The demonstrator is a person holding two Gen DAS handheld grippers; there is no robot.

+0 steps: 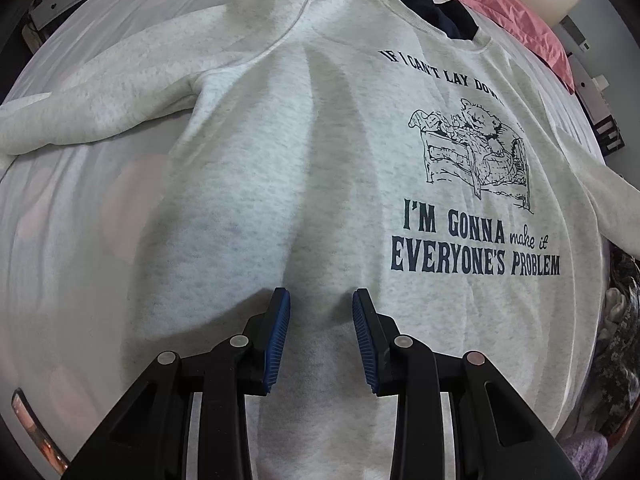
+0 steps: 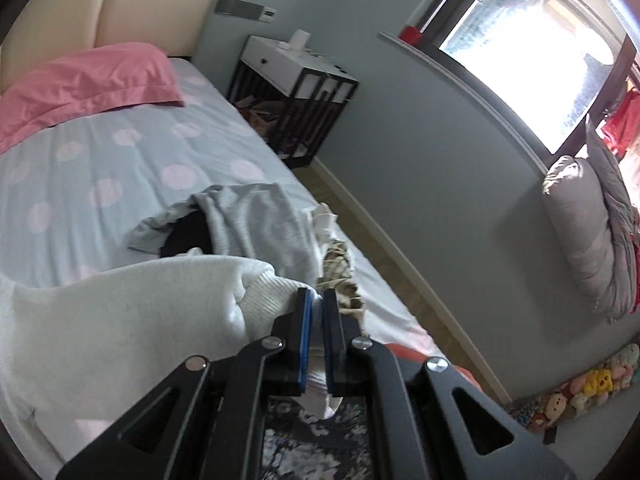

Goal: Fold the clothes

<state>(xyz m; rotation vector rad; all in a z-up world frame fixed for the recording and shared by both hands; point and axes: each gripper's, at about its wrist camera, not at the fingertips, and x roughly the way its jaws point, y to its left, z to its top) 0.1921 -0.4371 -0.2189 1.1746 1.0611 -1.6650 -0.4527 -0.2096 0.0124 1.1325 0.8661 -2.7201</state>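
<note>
The sweatshirt (image 1: 320, 152) was a pale heather-grey fleece, soft and slightly nubbly, with ribbed knit at its collar and cuffs. It lay front side up on the bed (image 1: 80, 240), whose sheet was smooth pale blue cotton printed with round pink dots. Its long axis ran from the hem, nearest the left gripper (image 1: 321, 308), away to the neckline, which pointed toward the pink pillow (image 1: 500, 4) at the head of the bed. Long shallow creases ran lengthwise up the body. On the chest, to the right of those creases, dark navy block lettering framed a line drawing of a bear in a bed. One sleeve stretched out flat to the left of the body; a dark garment (image 1: 432, 12) showed at the collar.

The left gripper hung over the hem with its ribbed blue pads (image 1: 280, 340) standing apart, fabric beneath the gap; whether the tips pressed the cloth could not be told.

The right gripper (image 2: 315, 300) had its black jaws drawn together, clamped on the ribbed white cuff (image 2: 276, 296) of the other sleeve, which draped thick and rounded to the left of it. Beyond the cuff, on the bed, a crumpled grey garment (image 2: 256, 220) lay over something black, with a patterned cloth (image 2: 340, 272) beside it near the mattress edge.
</note>
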